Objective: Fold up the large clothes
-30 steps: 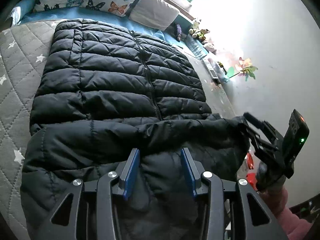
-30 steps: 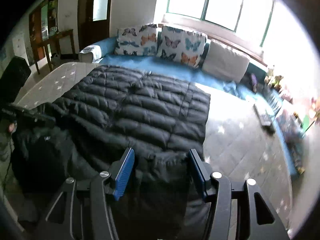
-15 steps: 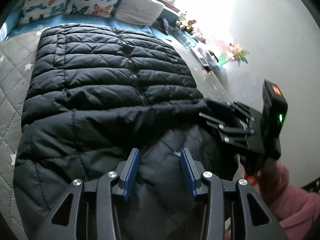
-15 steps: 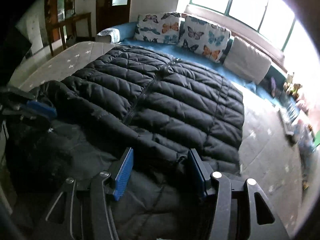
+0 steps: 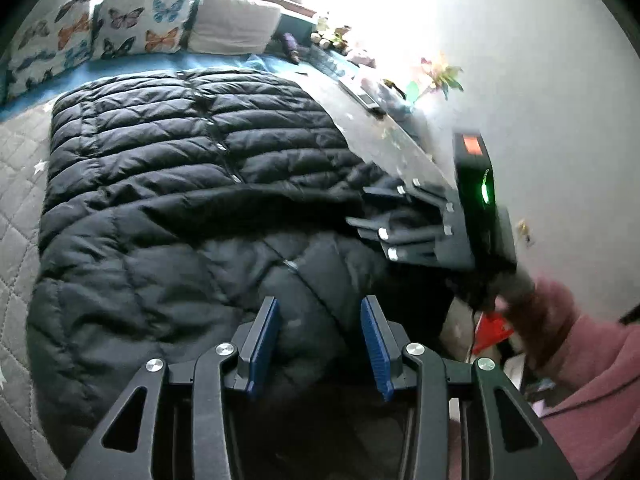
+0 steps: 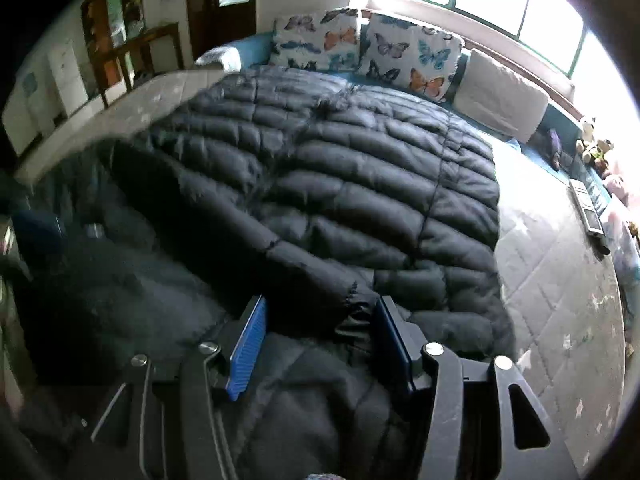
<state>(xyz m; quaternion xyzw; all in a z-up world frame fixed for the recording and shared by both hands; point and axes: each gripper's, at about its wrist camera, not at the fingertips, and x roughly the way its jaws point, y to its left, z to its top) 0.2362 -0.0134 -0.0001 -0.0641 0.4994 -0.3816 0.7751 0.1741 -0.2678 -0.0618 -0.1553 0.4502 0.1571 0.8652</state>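
A large black quilted puffer jacket (image 5: pixel 180 184) lies spread on the grey quilted bed (image 5: pixel 16 184); its near part is folded over itself. My left gripper (image 5: pixel 320 344) is open just above the near hem, holding nothing. My right gripper (image 6: pixel 320 340) is open over the jacket (image 6: pixel 360 184), with a gathered sleeve cuff (image 6: pixel 354 312) lying between its fingers. In the left wrist view the right gripper (image 5: pixel 368 220) shows at the jacket's right edge, held by a hand in a pink sleeve.
Butterfly pillows (image 6: pixel 368 48) and a white pillow (image 6: pixel 500 92) line the bed's head under the window. A remote (image 6: pixel 588 208) and small toys lie along the right bed edge by the white wall (image 5: pixel 540 80). A dark wooden shelf (image 6: pixel 132 48) stands at far left.
Both grippers moved in over the jacket. The right gripper swung left toward the jacket's middle, and the sleeve cuff now lies between its fingers. Both stayed open.
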